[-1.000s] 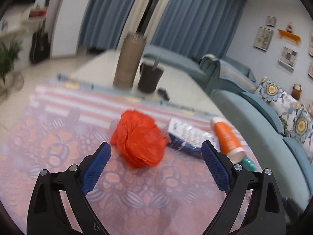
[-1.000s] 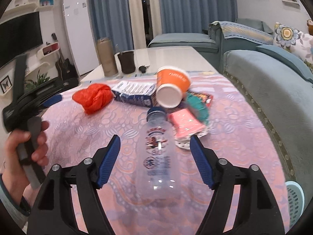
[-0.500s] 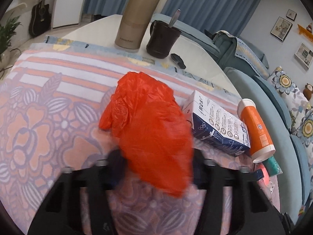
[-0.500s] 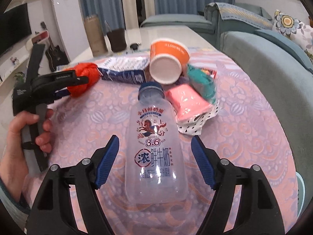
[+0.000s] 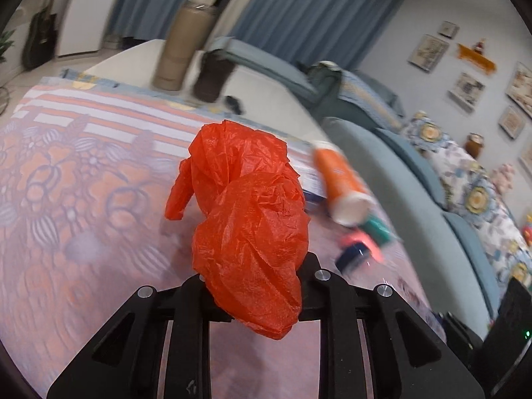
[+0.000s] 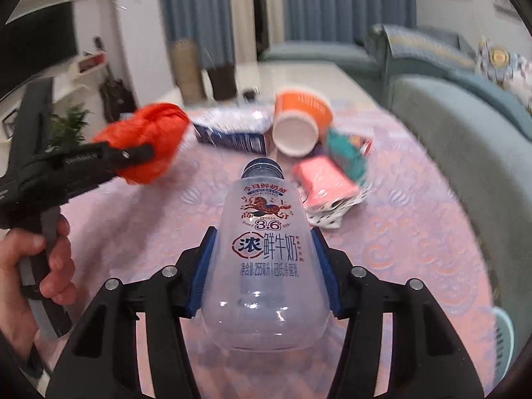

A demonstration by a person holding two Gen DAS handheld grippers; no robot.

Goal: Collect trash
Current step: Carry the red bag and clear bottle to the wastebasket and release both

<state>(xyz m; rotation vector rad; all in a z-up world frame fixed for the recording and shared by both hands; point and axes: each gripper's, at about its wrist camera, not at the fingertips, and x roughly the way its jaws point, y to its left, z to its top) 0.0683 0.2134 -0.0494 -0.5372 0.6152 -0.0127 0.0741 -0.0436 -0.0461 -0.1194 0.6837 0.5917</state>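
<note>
One tabletop (image 6: 415,232) under a pink floral cloth; one clear milk bottle (image 6: 266,266) lying on it, right hand-held gripper (image 6: 264,277) closing on its sides; one orange plastic bag (image 5: 246,229) clenched in the left hand-held gripper (image 5: 256,286), jaws still closing; one orange cup (image 6: 299,123), one blue carton (image 6: 232,133) behind.

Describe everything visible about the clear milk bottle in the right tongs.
The bottle is clear plastic with a dark blue cap and looks empty. Printed on it are a horse logo, "3.6" and Chinese text. It points cap-first away from the camera, base nearest the lens. The right tongs are closing on its wide body, blue pads against both sides. Whether it touches the tablecloth is unclear.
</note>
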